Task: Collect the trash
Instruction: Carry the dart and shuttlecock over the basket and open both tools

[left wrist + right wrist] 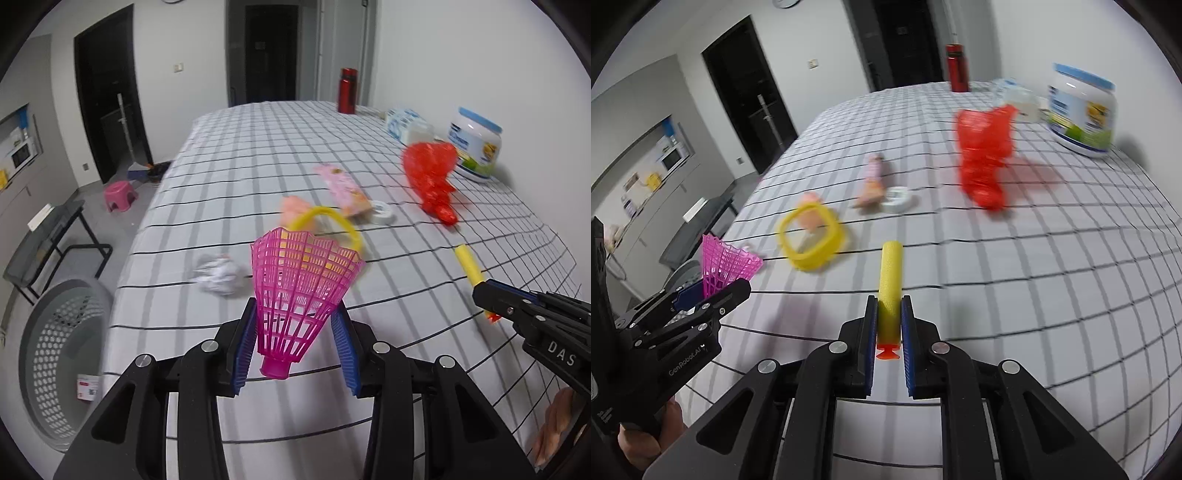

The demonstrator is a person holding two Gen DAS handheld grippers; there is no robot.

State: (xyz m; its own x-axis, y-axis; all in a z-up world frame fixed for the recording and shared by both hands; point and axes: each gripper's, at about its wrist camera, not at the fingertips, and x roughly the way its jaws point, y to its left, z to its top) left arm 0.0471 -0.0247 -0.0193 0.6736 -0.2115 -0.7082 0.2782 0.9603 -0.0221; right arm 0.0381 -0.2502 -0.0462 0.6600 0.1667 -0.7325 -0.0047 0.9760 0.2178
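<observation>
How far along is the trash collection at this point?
Done: nothing clearly binned; the grey basket looks mostly empty.
In hand: left gripper holds the pink shuttlecock; right gripper holds the yellow foam dart.
Left: crumpled paper, red bag, snack wrapper.

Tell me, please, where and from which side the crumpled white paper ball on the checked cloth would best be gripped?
The crumpled white paper ball lies loose on the checked tablecloth, apart from the yellow ring. It is roughly round with no handle, so I would probably come straight down from above and close across its middle, where the wad is thickest. Both grippers are full now, so one must unload first.
</observation>
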